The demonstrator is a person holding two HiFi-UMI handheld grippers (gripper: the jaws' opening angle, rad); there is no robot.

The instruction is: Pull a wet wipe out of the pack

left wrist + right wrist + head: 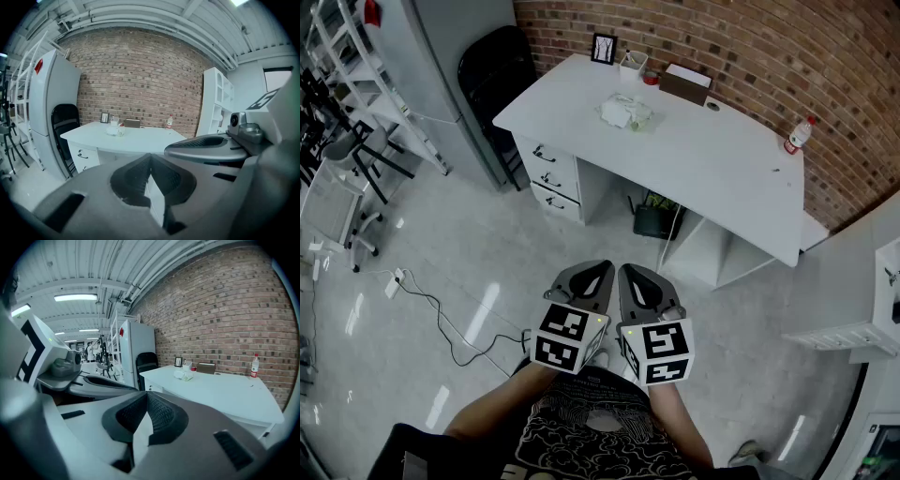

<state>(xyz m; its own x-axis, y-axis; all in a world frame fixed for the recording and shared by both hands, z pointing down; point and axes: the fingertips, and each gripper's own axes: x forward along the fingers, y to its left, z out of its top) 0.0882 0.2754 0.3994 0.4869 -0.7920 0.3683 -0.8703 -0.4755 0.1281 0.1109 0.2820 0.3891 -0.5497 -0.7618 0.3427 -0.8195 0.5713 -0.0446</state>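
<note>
**Wipes on the desk, both claws pressed together**

The wet wipe pack point(625, 112) lies toward the left end of the white desk's point(712, 159) tabletop. Behind it, a picture frame point(604, 48), a cup point(632, 63) and a brown box point(685, 82) stand along the back edge. A bottle point(798, 135) stands at the back right corner. Well apart from the desk, the left gripper point(598, 268) and right gripper point(630, 273) are held side by side, each with its jaws closed on nothing.

The desk point(703, 155) is showing plain white, the wall point(787, 47) red-brown brick and the chair point(492, 66) black. The left gripper point(602, 267) and right gripper point(626, 270) are showing grey bodies with black-and-white square markers. The person's shirt point(591, 427) is displaying a black-and-white swirling print, and the floor point(441, 253) is gleaming pale grey.
</note>
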